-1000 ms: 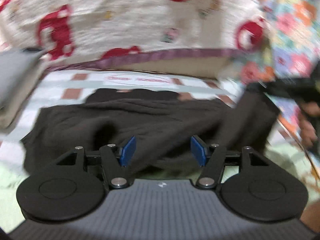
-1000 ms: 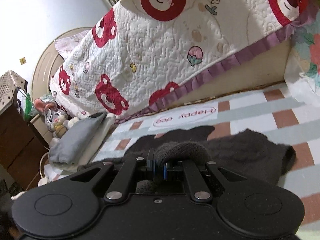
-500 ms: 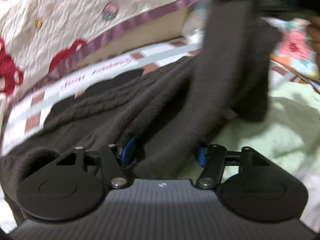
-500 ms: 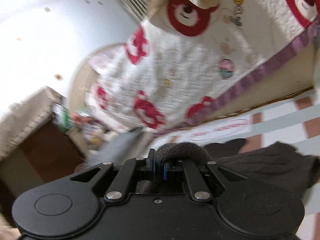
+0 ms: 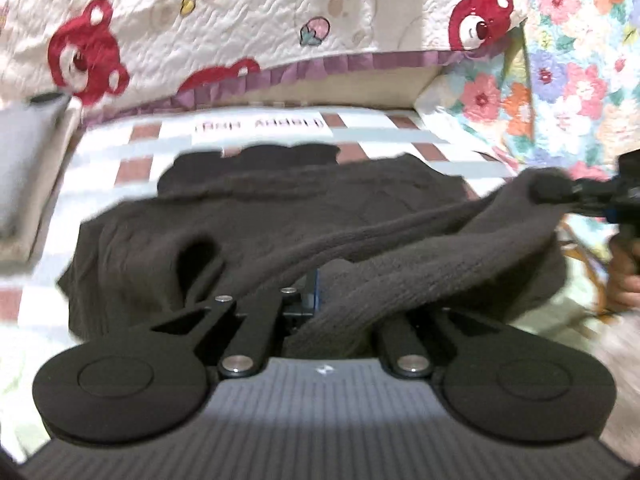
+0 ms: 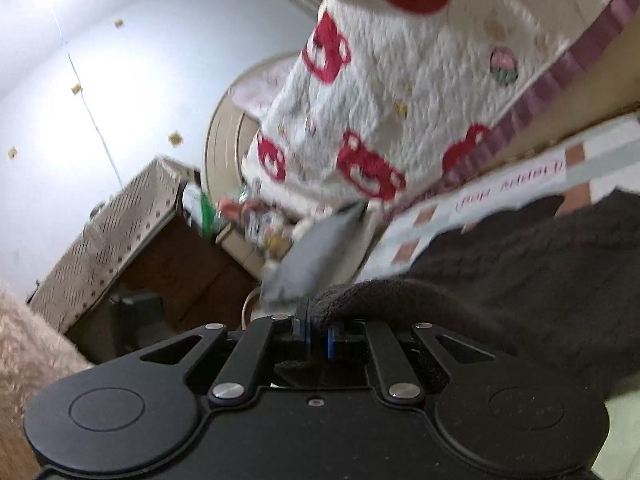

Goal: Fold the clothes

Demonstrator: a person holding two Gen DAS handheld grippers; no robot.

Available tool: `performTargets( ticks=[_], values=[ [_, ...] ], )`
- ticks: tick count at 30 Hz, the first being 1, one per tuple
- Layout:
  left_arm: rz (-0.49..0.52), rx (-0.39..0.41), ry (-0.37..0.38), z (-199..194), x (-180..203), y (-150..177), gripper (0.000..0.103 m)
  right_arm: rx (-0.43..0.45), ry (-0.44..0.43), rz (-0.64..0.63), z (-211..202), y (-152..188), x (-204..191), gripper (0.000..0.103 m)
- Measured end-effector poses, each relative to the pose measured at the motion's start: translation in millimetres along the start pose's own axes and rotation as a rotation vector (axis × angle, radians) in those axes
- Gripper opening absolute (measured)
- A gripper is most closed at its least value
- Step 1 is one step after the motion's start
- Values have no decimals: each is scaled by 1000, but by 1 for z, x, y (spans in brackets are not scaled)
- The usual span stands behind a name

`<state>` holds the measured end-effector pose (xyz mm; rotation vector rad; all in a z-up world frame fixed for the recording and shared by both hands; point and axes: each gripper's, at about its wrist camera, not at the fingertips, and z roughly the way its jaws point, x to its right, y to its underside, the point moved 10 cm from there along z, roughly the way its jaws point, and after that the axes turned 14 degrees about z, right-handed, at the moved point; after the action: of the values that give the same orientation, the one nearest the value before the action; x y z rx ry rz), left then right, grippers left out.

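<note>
A dark brown knit sweater (image 5: pixel 280 208) lies spread on the checked bed sheet (image 5: pixel 132 168). My left gripper (image 5: pixel 320 300) is shut on a near fold of it; knit covers the right finger. The right gripper (image 5: pixel 600 196) shows at the right edge of the left wrist view, holding a stretched sleeve end above the bed. In the right wrist view my right gripper (image 6: pixel 318 330) is shut on that brown knit, and the sweater (image 6: pixel 540 264) trails off to the right.
A white quilt with red bears (image 5: pixel 240 28) hangs behind the bed. A floral cloth (image 5: pixel 572 72) is at the right. Folded grey fabric (image 5: pixel 24 148) rests at the left edge. A wooden cabinet (image 6: pixel 160 280) and a perforated box (image 6: pixel 108 232) stand beside the bed.
My left gripper has gone from open to shut on the sweater's near fold. The right gripper has swung the sleeve across, and now holds it out to the right.
</note>
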<state>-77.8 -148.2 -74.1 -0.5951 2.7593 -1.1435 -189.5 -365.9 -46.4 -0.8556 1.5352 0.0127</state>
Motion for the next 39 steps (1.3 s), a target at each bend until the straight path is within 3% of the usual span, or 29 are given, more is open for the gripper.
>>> performTargets(
  ticks=[3, 6, 9, 11, 12, 17, 21, 24, 26, 29, 32, 35, 37, 39],
  values=[
    [-9, -110, -38, 4, -8, 26, 10, -125, 44, 54, 12, 22, 7, 15],
    [-15, -224, -100, 13, -18, 52, 11, -244, 252, 66, 33, 50, 41, 24],
    [-41, -289, -170, 24, -30, 69, 16, -300, 365, 40, 37, 65, 58, 25],
    [-83, -250, -155, 20, -35, 63, 19, -325, 430, 27, 36, 72, 69, 26],
    [-97, -230, -165, 20, -42, 58, 21, -297, 427, 38, 26, 63, 70, 32],
    [-155, -129, -261, 28, -88, 30, 52, -156, 408, 93, -22, 20, 75, 40],
    [-200, -48, -336, 33, -125, 8, 60, -41, 399, 125, -61, -16, 79, 49],
    [-234, 14, -393, 36, -152, -8, 61, 21, 481, 43, -62, -49, 81, 53],
    [-257, 55, -430, 37, -171, -19, 61, -1, 540, -36, -46, -64, 81, 53],
    [-236, 32, -445, 70, -192, -30, 62, -85, 586, -190, -13, -84, 68, 55],
    [-277, -45, -405, 110, -215, -26, 63, -162, 579, -302, 29, -114, 60, 71],
    [-444, -182, -299, 148, -240, -3, 61, -345, 572, -336, 80, -135, 72, 71],
    [-506, -163, -257, 160, -253, 1, 61, -520, 631, -435, 113, -131, 84, 70],
    [-495, -96, -260, 158, -257, 6, 61, -673, 646, -559, 145, -116, 89, 70]
  ],
)
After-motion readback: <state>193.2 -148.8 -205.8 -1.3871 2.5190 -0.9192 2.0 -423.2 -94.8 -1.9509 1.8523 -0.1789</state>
